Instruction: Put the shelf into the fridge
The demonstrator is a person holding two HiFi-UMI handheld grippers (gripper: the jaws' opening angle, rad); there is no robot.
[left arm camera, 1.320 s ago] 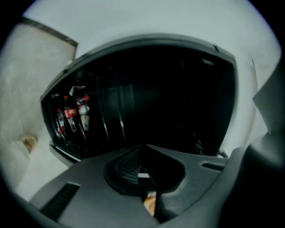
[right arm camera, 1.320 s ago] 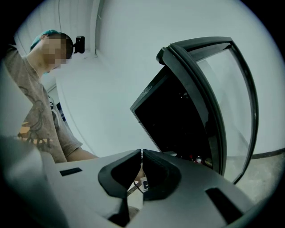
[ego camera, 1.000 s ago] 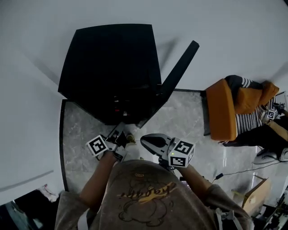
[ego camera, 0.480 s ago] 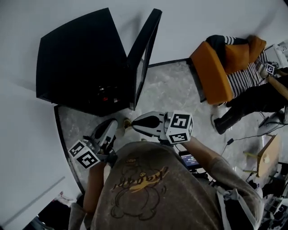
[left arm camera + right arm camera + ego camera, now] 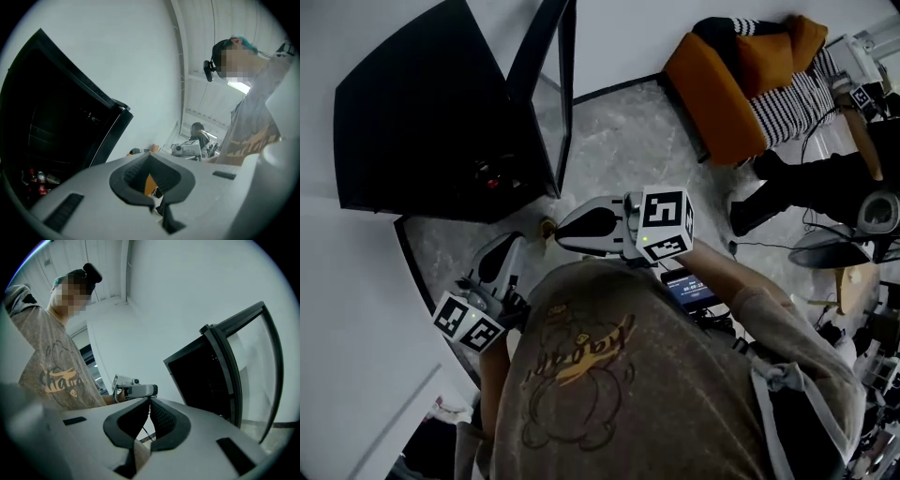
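both closed, empty: left gripper (image 5: pixel 507 244), right gripper (image 5: pixel 561 230) | fridge (image 5: pixel 412 122) door (image 5: pixel 551 89) open | shirt (image 5: pixel 581 375) lettering unclear

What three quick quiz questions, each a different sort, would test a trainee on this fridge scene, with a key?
1. True or false: the fridge has its door closed.
2. What is the left claw holding? A: a shelf. B: a bottle. C: nothing, it is shut and empty.
3. Fill in: in the head view, the armchair to the right of the fridge is ___ in colour.
Key: 1 false; 2 C; 3 orange.
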